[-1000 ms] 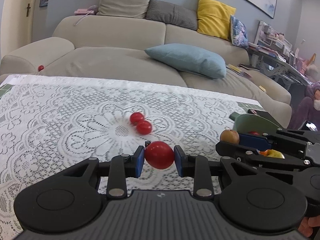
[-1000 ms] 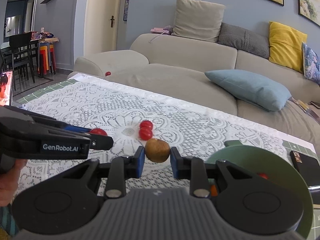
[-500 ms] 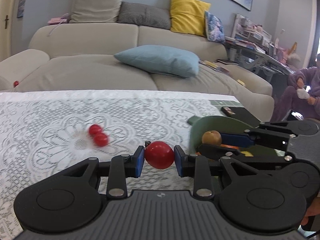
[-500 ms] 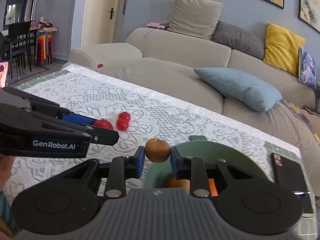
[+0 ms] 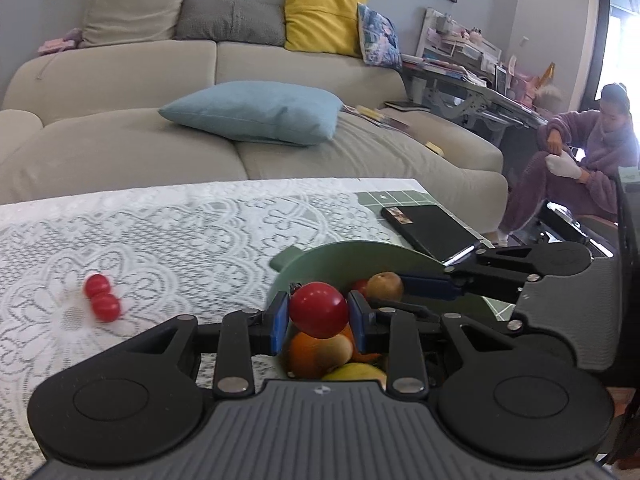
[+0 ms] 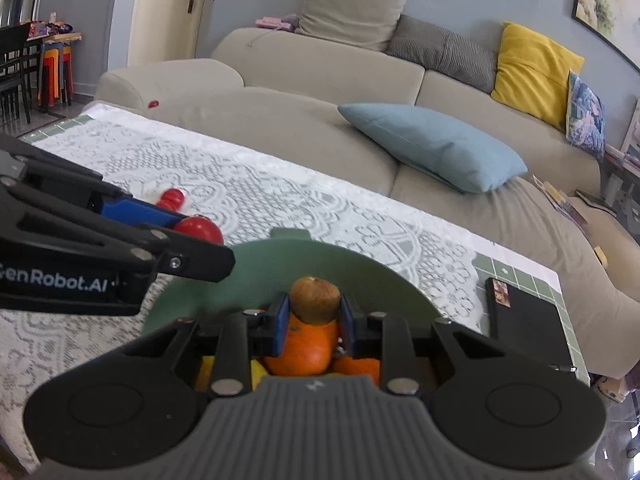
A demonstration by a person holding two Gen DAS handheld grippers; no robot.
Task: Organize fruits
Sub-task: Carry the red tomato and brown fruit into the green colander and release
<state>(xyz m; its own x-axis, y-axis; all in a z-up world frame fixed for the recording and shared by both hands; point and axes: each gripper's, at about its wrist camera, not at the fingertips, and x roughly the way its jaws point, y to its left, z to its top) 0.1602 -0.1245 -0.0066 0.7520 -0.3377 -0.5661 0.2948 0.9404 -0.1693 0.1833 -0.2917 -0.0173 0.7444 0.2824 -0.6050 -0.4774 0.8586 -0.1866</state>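
Your left tongs (image 5: 319, 316) are pinching a red tomato (image 5: 319, 310) between their blue pads, and it hangs over the near left rim of the green bowl (image 5: 352, 256). Your right tongs (image 6: 315, 311) are clamped on a small brown fruit (image 6: 315, 299), holding it above the inside of the same bowl, directly over an orange (image 6: 304, 350) that lies in it. From the left camera, the right tongs reach in from the right side, with the brown fruit showing at their tip beyond the tomato. From the right camera, the left tongs come in from the left, their tip and the tomato just over the bowl's left edge. The bowl already carries several fruits: the orange, something yellow (image 5: 354, 372) at the near side, and a bit of red partly hidden behind the tongs. Two small red tomatoes (image 5: 102, 302) lie touching each other on the white lace cloth (image 5: 180, 240) covering the bench, well to the left of the bowl. A black phone (image 5: 430, 232) rests on the bench's right end, just beyond the bowl, on a green gridded mat (image 5: 384, 200). Behind the bench stands a beige sofa (image 5: 160, 80) with a light blue cushion (image 5: 256, 116) on its seat.
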